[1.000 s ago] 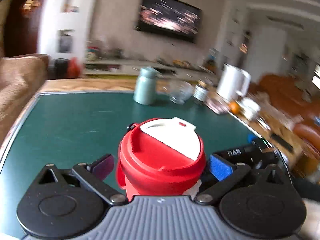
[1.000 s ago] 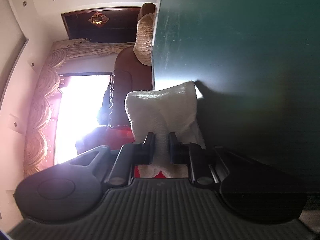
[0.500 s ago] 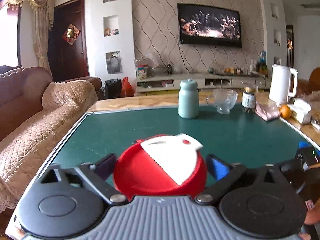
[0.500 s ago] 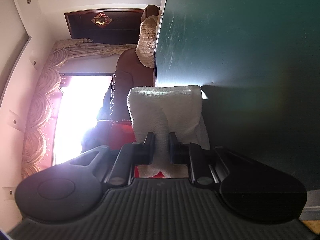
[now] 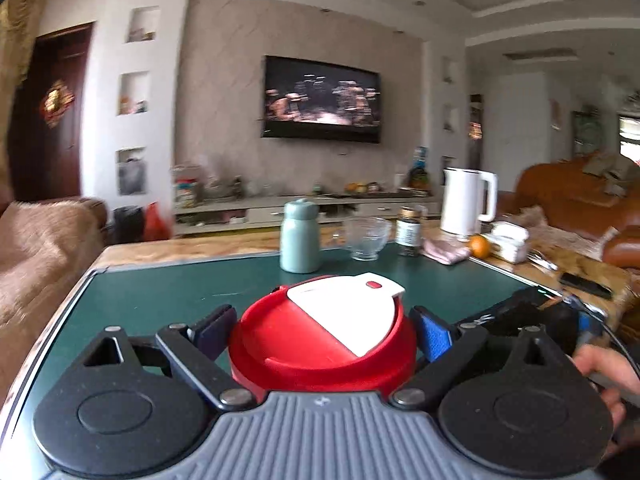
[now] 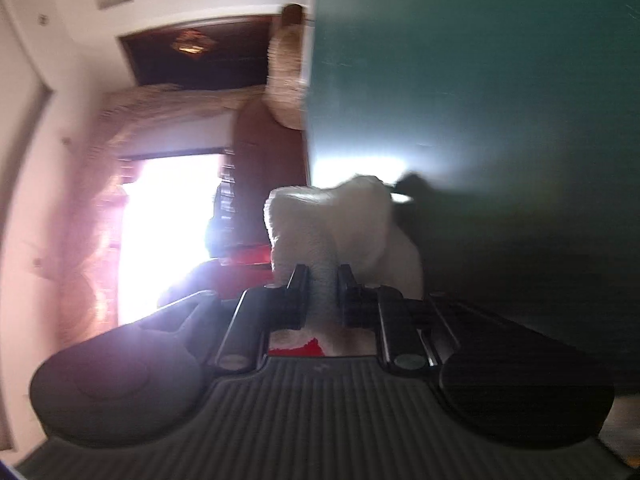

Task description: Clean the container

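My left gripper (image 5: pixel 324 330) is shut on a red container (image 5: pixel 280 344) with a white flip lid (image 5: pixel 348 312), held upright above the green table (image 5: pixel 160 300). Its body below the lid is hidden. My right gripper (image 6: pixel 323 280) is shut on a white cloth (image 6: pixel 332 220), which bulges out past the fingers. That view is rolled sideways and blurred, with a sliver of red (image 6: pixel 308 348) below the cloth. The right gripper's body also shows at the right in the left wrist view (image 5: pixel 532 312).
At the table's far edge stand a pale green bottle (image 5: pixel 299 236), a glass bowl (image 5: pixel 366 238), a jar (image 5: pixel 409 230), a white kettle (image 5: pixel 466 202), an orange (image 5: pixel 479 246) and a pink cloth (image 5: pixel 446 250). A sofa (image 5: pixel 40 248) is at the left.
The left wrist view has tilted up and swung, with the container still held. The right gripper has shifted with the cloth and its view is now blurred.
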`<state>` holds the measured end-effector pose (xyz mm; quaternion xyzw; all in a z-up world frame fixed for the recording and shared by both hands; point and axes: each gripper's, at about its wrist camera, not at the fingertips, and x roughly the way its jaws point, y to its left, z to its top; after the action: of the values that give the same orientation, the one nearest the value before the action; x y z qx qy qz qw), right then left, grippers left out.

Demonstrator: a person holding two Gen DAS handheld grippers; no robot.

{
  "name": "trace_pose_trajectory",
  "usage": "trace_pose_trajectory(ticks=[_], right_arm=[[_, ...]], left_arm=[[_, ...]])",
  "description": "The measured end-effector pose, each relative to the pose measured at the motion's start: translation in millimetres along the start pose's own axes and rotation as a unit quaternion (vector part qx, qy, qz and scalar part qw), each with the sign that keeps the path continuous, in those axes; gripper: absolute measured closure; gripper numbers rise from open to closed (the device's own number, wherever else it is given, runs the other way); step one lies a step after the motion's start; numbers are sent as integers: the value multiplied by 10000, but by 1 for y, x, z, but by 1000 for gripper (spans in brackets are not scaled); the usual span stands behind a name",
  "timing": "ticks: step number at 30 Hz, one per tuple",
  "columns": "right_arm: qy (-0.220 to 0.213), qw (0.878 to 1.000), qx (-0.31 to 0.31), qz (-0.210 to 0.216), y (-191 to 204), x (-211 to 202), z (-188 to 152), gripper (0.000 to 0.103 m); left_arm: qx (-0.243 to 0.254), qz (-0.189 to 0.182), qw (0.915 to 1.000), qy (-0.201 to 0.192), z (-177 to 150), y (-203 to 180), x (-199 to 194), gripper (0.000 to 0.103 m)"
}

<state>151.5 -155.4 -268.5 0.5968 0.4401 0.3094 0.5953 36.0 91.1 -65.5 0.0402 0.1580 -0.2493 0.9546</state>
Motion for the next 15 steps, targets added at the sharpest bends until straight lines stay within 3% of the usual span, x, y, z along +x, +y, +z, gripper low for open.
trace_pose_trajectory(ticks=[5, 8, 11, 15], right_arm=[[-46, 9980, -124, 622, 20, -15, 0, 84], [-85, 9985, -235, 485, 19, -16, 4, 84], [20, 9999, 145, 67, -8, -12, 7, 84], [13, 9991, 150, 396, -4, -18, 3, 84]], left_arm=[[358, -265, 9990, 10, -1, -8, 4, 8], [409, -373, 9985, -2, 0, -10, 7, 8], [428, -447, 9981, 11, 0, -9, 9, 8], [400, -489, 9980, 10, -3, -5, 5, 8]])
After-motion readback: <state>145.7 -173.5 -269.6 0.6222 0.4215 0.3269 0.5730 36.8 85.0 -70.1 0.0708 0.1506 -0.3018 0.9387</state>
